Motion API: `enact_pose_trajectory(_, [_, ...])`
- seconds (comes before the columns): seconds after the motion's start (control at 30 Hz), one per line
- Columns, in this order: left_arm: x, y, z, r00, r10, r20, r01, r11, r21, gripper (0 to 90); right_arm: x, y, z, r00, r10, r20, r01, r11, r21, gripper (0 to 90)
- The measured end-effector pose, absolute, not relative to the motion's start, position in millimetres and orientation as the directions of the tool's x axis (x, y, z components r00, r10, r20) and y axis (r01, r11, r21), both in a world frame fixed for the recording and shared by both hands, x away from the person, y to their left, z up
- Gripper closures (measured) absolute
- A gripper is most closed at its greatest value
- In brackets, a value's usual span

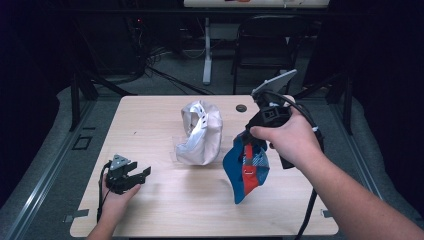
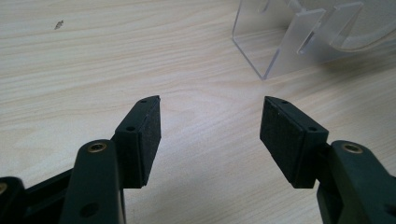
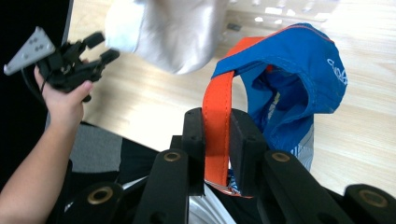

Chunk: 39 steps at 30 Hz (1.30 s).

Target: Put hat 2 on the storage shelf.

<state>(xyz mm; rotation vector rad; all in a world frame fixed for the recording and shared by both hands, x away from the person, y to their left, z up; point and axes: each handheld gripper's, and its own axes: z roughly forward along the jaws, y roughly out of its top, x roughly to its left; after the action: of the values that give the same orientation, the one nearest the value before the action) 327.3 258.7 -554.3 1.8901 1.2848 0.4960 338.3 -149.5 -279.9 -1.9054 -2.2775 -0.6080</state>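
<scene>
A blue cap (image 1: 245,167) with an orange-red strap (image 3: 216,126) hangs above the table, right of the middle. My right gripper (image 3: 216,128) is shut on that strap, and in the high view my right gripper (image 1: 250,137) holds the cap from above. A white cap (image 1: 201,131) sits on a clear plastic stand (image 2: 280,42) at the table's centre. My left gripper (image 2: 210,135) rests low over the wood at the front left, jaws open with nothing between them; in the high view my left gripper (image 1: 142,174) points right toward the stand.
The light wooden table (image 1: 150,125) has a small dark round grommet (image 1: 241,108) near its far edge. A black chair (image 1: 265,45) and a white desk leg (image 1: 207,50) stand behind the table, with cables on the floor.
</scene>
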Motion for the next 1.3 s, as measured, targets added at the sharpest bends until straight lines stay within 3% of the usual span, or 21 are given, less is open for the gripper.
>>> enact_pose_trajectory(0.13, [328, 259, -555, 0.412, 0.905, -0.105, 0.601, -0.184, 0.778, 39.0, 345, -166, -273, -0.164, 0.923, 0.347, 0.968, 0.083, 0.237, 77.9])
enact_pose_trajectory(0.33, [328, 259, -555, 0.41, 0.906, -0.106, 0.601, -0.181, 0.778, 39.0, 356, -192, -266, -0.078, 0.865, 0.496, 0.979, -0.028, 0.204, 77.8])
enact_pose_trajectory(0.5, [328, 259, -555, 0.408, 0.907, -0.104, 0.602, -0.181, 0.778, 39.0, 361, -207, -265, -0.027, 0.78, 0.625, 0.977, -0.11, 0.18, 77.8])
enact_pose_trajectory(0.77, [327, 259, -554, 0.409, 0.907, -0.102, 0.599, -0.183, 0.779, 39.0, 369, -224, -277, -0.032, 0.602, 0.798, 0.967, -0.184, 0.178, 77.9])
enact_pose_trajectory(1.0, [328, 259, -555, 0.406, 0.908, -0.101, 0.6, -0.181, 0.779, 39.0, 379, -234, -281, -0.035, 0.514, 0.857, 0.952, -0.243, 0.184, 77.9])
enact_pose_trajectory(1.3, [328, 259, -555, 0.409, 0.907, -0.099, 0.599, -0.185, 0.779, 39.1, 393, -245, -269, -0.035, 0.537, 0.843, 0.926, -0.3, 0.23, 77.9])
